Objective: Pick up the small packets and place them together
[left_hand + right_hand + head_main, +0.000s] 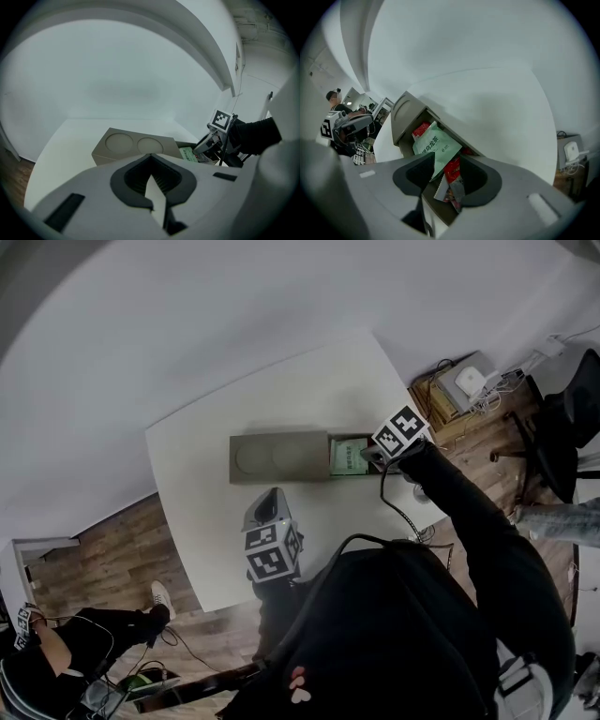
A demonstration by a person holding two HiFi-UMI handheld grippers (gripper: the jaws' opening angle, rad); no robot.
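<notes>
White worktop (192, 521) is being occupied by a grey box (278, 457) whose open compartment (333, 442) is being used for the packets. A red packet (453, 171) is being pinched, long axis upright, by the nearer right hand-held gripper (449, 190), over that compartment and just beside the green packet (433, 143). The left hand-held gripper (152, 194) is being held closed and empty, well back.
</notes>
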